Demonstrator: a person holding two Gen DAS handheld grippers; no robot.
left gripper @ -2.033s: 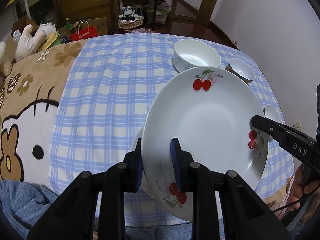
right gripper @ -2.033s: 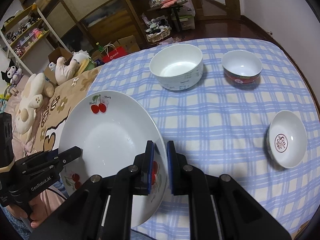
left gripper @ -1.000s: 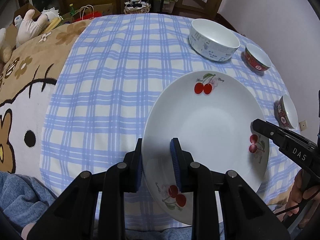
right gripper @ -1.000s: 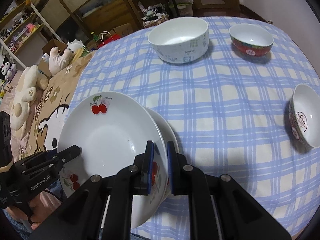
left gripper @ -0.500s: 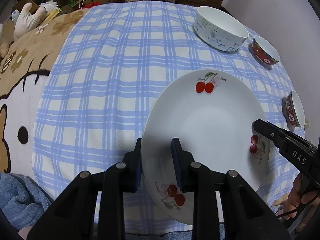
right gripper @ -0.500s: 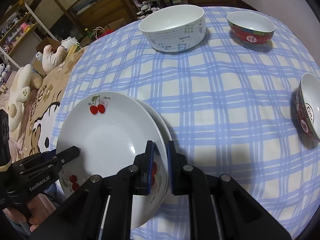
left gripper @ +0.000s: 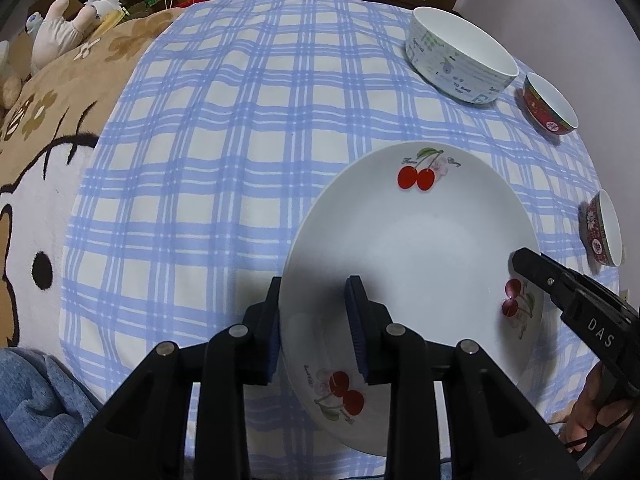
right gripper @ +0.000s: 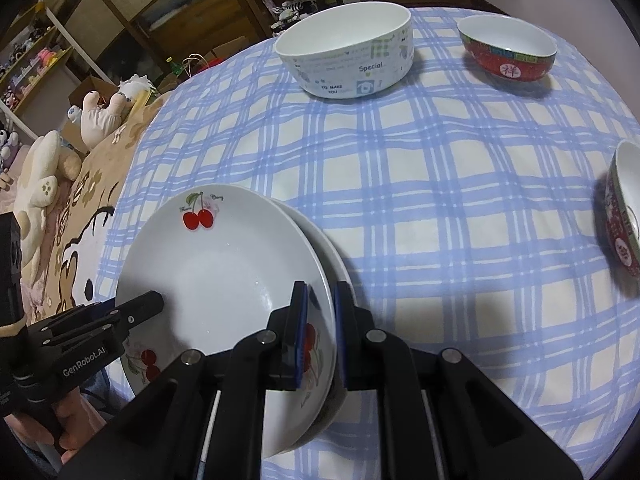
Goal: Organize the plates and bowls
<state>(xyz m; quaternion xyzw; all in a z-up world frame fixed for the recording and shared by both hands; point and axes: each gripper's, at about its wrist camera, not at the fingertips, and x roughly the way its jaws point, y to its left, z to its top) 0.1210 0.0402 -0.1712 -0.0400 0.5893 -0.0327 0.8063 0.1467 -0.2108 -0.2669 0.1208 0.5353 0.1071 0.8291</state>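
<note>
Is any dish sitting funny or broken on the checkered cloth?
Nothing looks broken. The cherry plate sits off-centre on the plate underneath, whose edge peeks out on one side. The right tool pinches its rim; the left tool's jaws are opening.

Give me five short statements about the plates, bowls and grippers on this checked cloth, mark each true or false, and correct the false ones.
1. The cherry plate sits on top of a second plate. True.
2. The right gripper is clamped on the cherry plate's rim. True.
3. The left gripper is shut tight on the plate. False: its jaws are opening, with the plate's rim between them.
4. The large white bowl holds one of the red bowls. False: it is empty, and the nearer red bowl stands apart beside it.
5. Only one red bowl is on the cloth. False: another red bowl stands at the right edge.
</note>
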